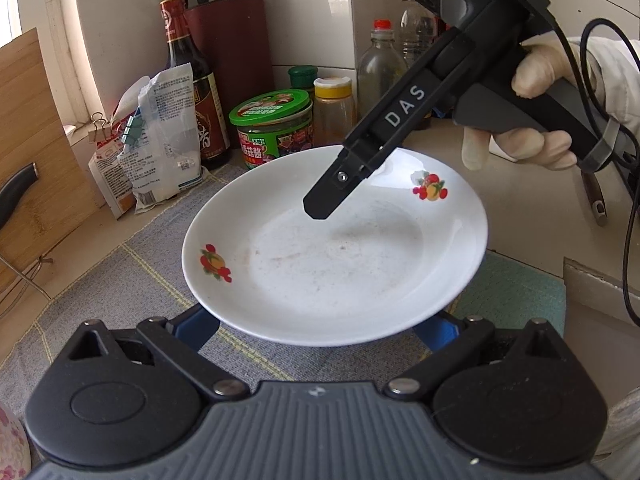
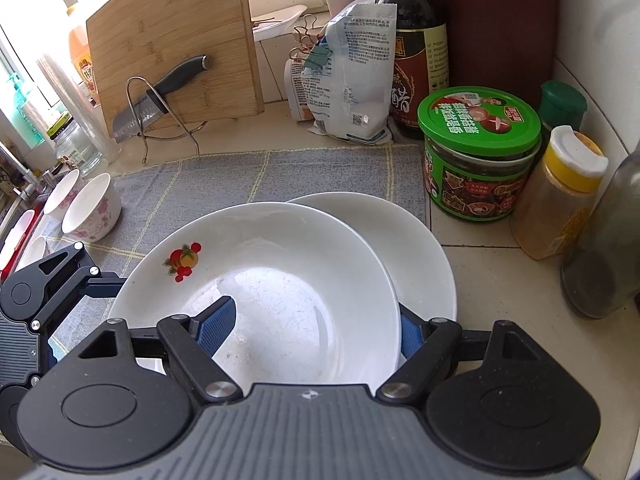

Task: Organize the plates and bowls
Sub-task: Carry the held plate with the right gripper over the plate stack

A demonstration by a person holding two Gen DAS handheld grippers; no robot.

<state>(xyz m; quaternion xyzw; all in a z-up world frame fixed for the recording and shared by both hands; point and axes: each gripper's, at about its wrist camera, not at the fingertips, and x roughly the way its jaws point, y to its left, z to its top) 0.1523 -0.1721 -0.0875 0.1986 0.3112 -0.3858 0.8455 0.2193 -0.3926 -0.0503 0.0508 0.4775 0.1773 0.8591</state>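
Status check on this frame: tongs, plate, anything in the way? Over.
Left tongs straddle fruit plate near rim, grip unclear. Right tongs: one finger inside plate, one outside, grip unclear. Plain plate directly beneath; green-lidded jar close by.

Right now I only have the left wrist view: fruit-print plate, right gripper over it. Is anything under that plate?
Observer: Yes. A plain white plate lies under the fruit-print plate, and in the right wrist view it sticks out to the right.
Operator: Where is the right gripper's other finger? I see only one.
Observer: The right gripper straddles the near rim, with one pad inside the fruit-print plate and the other outside it. I can't tell whether it is clamped.
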